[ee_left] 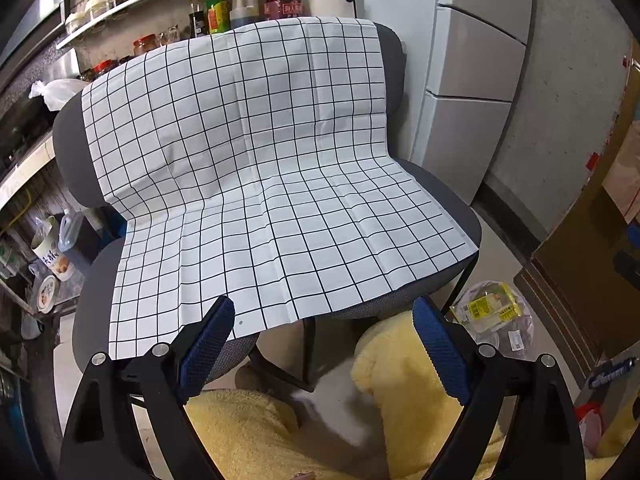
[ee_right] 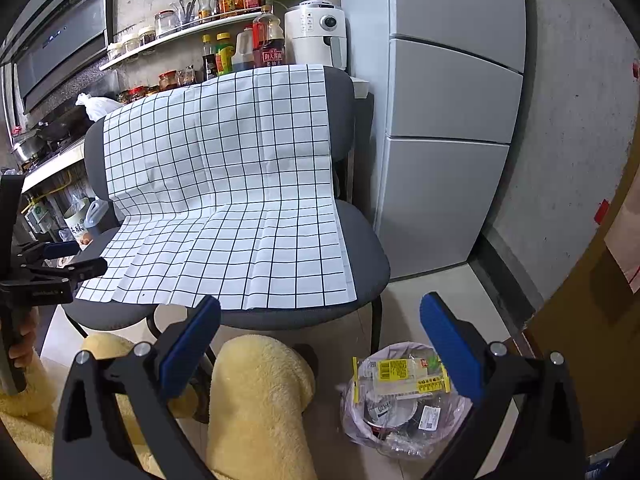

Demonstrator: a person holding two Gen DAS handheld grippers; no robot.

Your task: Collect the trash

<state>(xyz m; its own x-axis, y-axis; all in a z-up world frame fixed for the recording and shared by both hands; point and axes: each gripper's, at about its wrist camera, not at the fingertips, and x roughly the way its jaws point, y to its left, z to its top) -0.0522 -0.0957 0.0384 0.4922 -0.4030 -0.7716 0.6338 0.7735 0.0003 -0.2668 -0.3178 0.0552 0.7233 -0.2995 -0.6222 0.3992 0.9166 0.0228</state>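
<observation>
A trash bin lined with a clear bag (ee_right: 400, 400) stands on the floor right of the chair, holding wrappers, a yellow packet (ee_right: 400, 374) and a cup. It also shows in the left wrist view (ee_left: 494, 316). My right gripper (ee_right: 320, 328) is open and empty, above the floor left of the bin. My left gripper (ee_left: 324, 328) is open and empty in front of the chair's front edge; it also shows at the left of the right wrist view (ee_right: 76, 258). A white checked cloth (ee_left: 260, 184) covers the grey chair (ee_left: 460, 216); no trash shows on it.
A white fridge (ee_right: 448, 120) stands right of the chair. A kitchen counter with bottles and jars (ee_right: 236, 52) is behind it. A brown cardboard box (ee_right: 600, 320) is at the right. The person's yellow fleece-clad legs (ee_right: 256, 400) are below the grippers.
</observation>
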